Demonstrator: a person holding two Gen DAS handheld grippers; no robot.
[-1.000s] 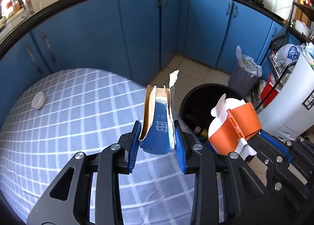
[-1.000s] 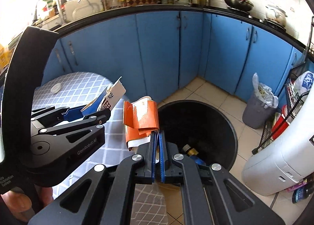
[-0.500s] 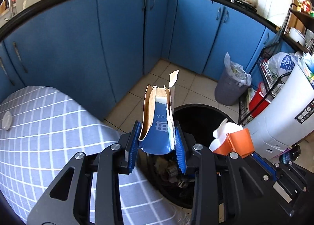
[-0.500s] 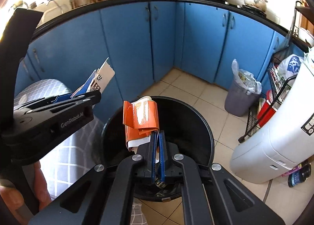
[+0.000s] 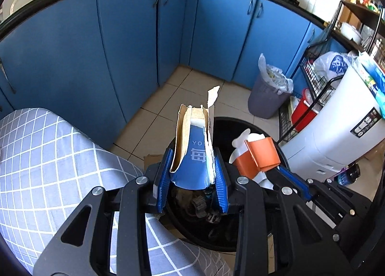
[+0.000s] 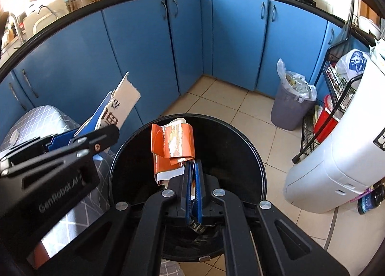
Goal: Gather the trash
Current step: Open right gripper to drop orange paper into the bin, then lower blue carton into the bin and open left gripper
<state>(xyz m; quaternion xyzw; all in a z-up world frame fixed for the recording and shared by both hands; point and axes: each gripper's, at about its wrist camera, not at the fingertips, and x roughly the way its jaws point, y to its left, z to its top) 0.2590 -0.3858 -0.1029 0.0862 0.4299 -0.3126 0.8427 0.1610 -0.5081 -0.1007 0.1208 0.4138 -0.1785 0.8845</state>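
The left gripper (image 5: pixel 192 177) clamps a torn blue carton (image 5: pixel 192 163) between its blue pads, jaws narrowed onto its crushed base. The carton stands upright, its brown inner lining exposed along the ripped left edge and a white torn flap sticking up at the top. Pale letters "YO" and a Chinese character beneath them read on the blue face. From the right wrist view the same carton (image 6: pixel 113 112) shows a white panel with dark Chinese characters, too tilted to read with certainty, and the side of the left gripper (image 6: pixel 72 141) bears the raised words "GenRobot.AI".

The right gripper (image 6: pixel 192 170) has its jaws pressed nearly together on an orange wrapper (image 6: pixel 172 149), a folded glossy piece with white paper underneath and a pale worn patch on its front. No writing can be made out on it.

Both pieces hang over the open mouth of a round black bin (image 6: pixel 255 155) standing on the tiled floor, just beside a table covered in a grey checked cloth (image 5: pixel 48 155). Dark scraps lie inside the bin.

Farther off, blue cabinets (image 5: pixel 120 47) wrap the corner; a small grey bin (image 5: pixel 267 98) with a plastic liner stands near them. A white appliance (image 5: pixel 336 143) at the right carries a black label, its print too small to read.
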